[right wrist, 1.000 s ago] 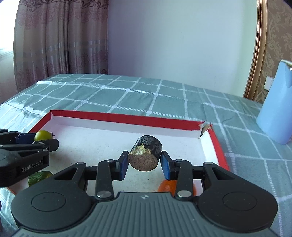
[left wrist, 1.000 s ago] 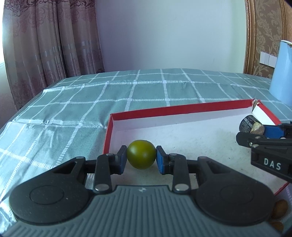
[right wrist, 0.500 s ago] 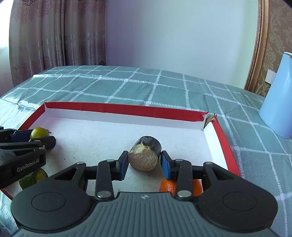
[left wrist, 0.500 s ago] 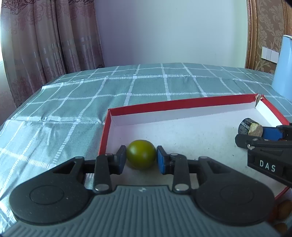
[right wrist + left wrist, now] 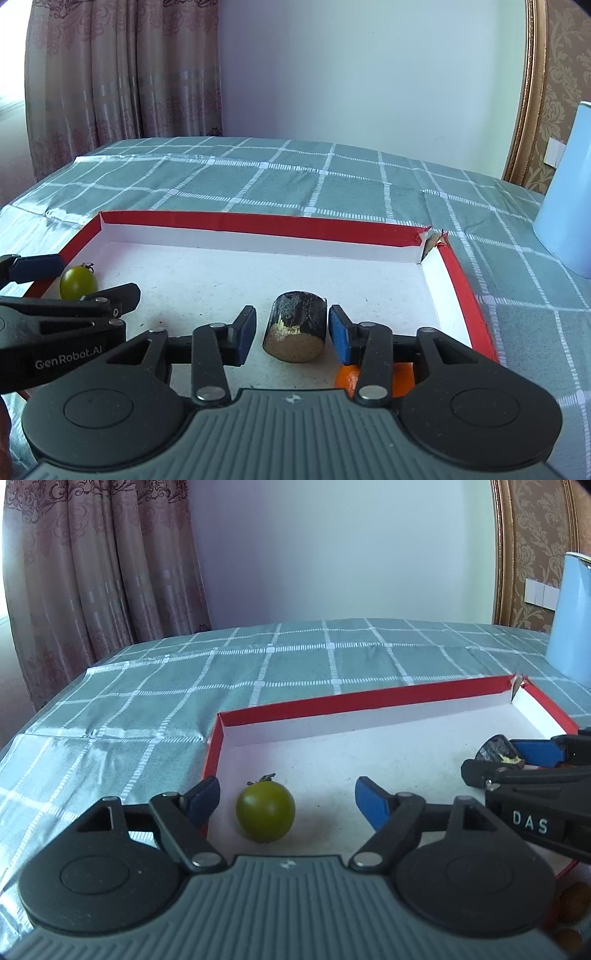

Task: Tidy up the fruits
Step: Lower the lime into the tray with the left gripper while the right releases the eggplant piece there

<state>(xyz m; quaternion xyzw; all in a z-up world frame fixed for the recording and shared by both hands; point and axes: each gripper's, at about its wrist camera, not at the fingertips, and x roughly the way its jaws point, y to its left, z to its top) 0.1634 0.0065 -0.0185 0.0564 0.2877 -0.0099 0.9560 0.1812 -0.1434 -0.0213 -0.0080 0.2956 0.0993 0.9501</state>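
Observation:
A small green round fruit (image 5: 265,816) with a stalk rests on the white floor of a red-rimmed tray (image 5: 369,698), near its left wall. My left gripper (image 5: 286,801) is open, its blue pads apart on either side of the fruit. A dark cut fruit chunk (image 5: 295,330) with a pale cut face stands on the tray floor near the right wall. My right gripper (image 5: 291,332) is open around it, pads clear of its sides. The green fruit (image 5: 78,282) and the tray (image 5: 258,223) also show in the right wrist view, the chunk (image 5: 496,749) in the left.
An orange fruit (image 5: 349,376) lies under my right gripper's right finger. A light blue jug (image 5: 569,206) stands on the checked green tablecloth right of the tray. Brown nuts (image 5: 572,904) lie outside the tray's near right corner. Curtains and a wall stand behind the table.
Both grippers have opened: the left let go of the green fruit, the right let go of the dark chunk. Both objects now rest on the tray floor.

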